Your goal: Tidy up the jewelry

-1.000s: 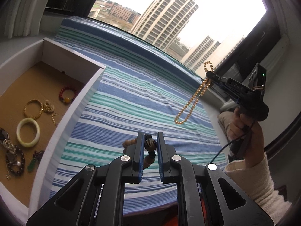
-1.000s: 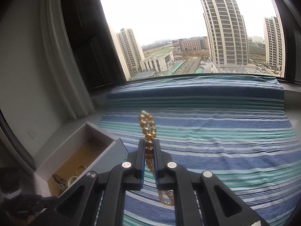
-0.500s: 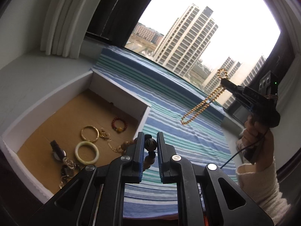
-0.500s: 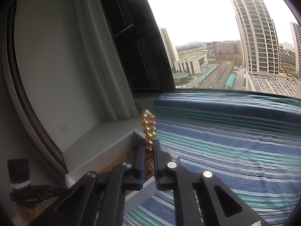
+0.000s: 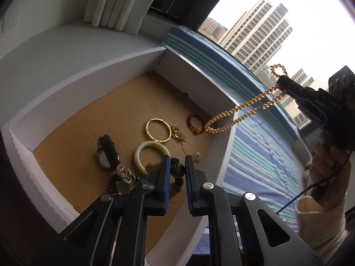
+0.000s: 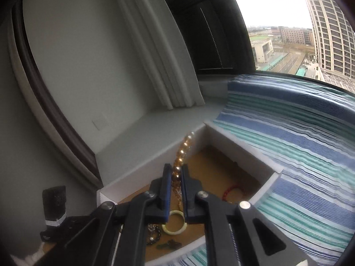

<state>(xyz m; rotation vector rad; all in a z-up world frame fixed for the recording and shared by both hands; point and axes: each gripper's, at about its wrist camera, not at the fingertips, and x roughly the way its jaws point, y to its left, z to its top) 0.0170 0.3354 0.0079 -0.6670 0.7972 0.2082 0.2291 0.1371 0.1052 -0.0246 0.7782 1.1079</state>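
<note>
1. Left wrist view: the left gripper [image 5: 177, 168] is clamped on a dark wooden bead bracelet [image 5: 177, 170] above the white tray [image 5: 221, 161]; to its right, the right gripper [image 5: 280, 81] dangles a golden bead strand [image 5: 241, 110].
2. Right wrist view: the right gripper [image 6: 176, 175] pinches the strand [image 6: 180, 155], with the tray [image 6: 257, 155] just beyond and below its tips.

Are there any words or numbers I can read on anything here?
None can be read.
Right gripper: pale marks on its black body, too blurred to read.
Left gripper's camera block: faint marks on its face, too blurred to read.
Watch in the white box: dial too small to read.
</note>
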